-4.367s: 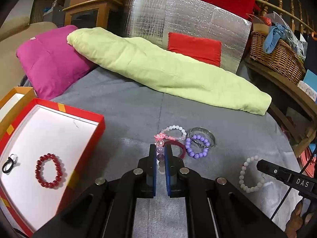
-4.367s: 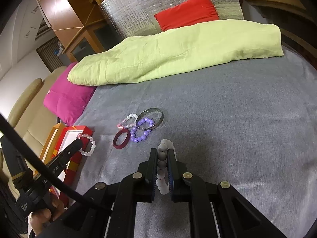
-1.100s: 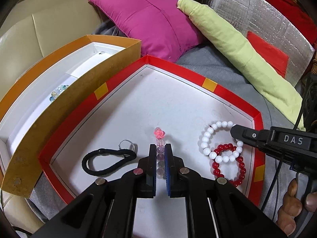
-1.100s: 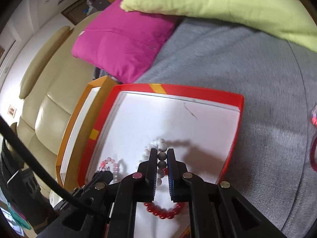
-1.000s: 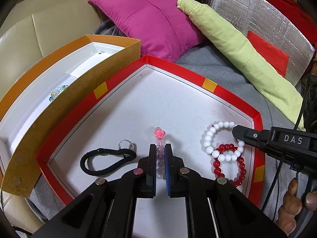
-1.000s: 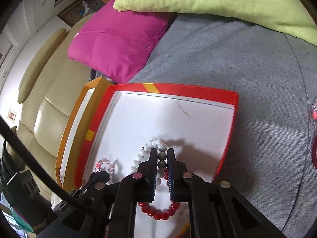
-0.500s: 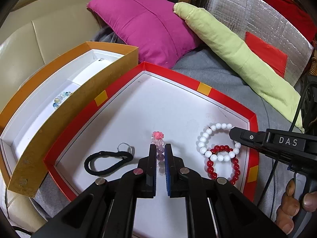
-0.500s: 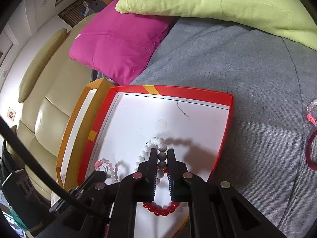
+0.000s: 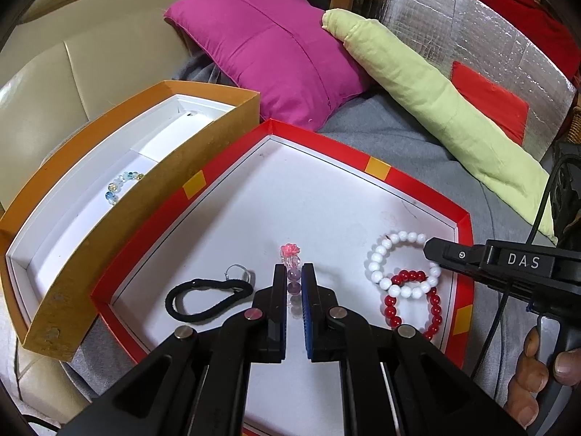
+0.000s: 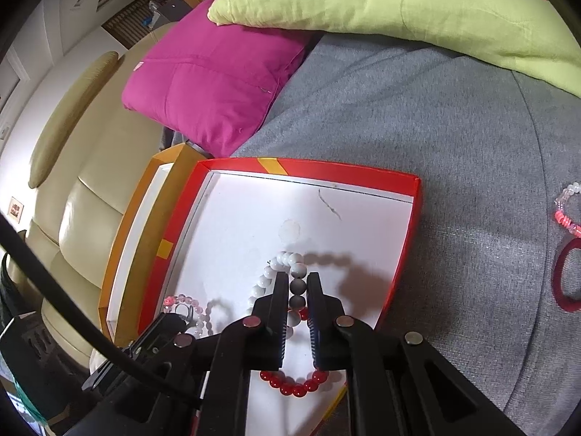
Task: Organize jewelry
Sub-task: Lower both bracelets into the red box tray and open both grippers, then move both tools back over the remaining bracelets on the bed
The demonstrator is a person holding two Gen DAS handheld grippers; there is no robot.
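Observation:
My left gripper (image 9: 293, 272) is shut on a clear bead bracelet with a pink flower (image 9: 290, 250), held over the white floor of the red box (image 9: 326, 152). My right gripper (image 10: 297, 279) is shut on a white bead bracelet (image 10: 287, 259) over the same red box (image 10: 415, 196); in the left wrist view that white bracelet (image 9: 379, 254) overlaps a red bead bracelet (image 9: 432, 309). The red bracelet also shows under my right gripper (image 10: 297, 388). A black hair tie (image 9: 203, 296) lies in the box at the left.
An orange box (image 9: 145, 196) beside the red one holds a blue and clear bead bracelet (image 9: 120, 185). A dark red bangle (image 10: 563, 279) and a pink bracelet (image 10: 566, 214) lie on the grey cloth (image 10: 454, 127). A magenta cushion (image 9: 276, 54) and a green pillow (image 9: 435, 109) lie behind.
Both grippers have pulled back and up a little over the red box, so more of the box shows. Each keeps its bracelet.

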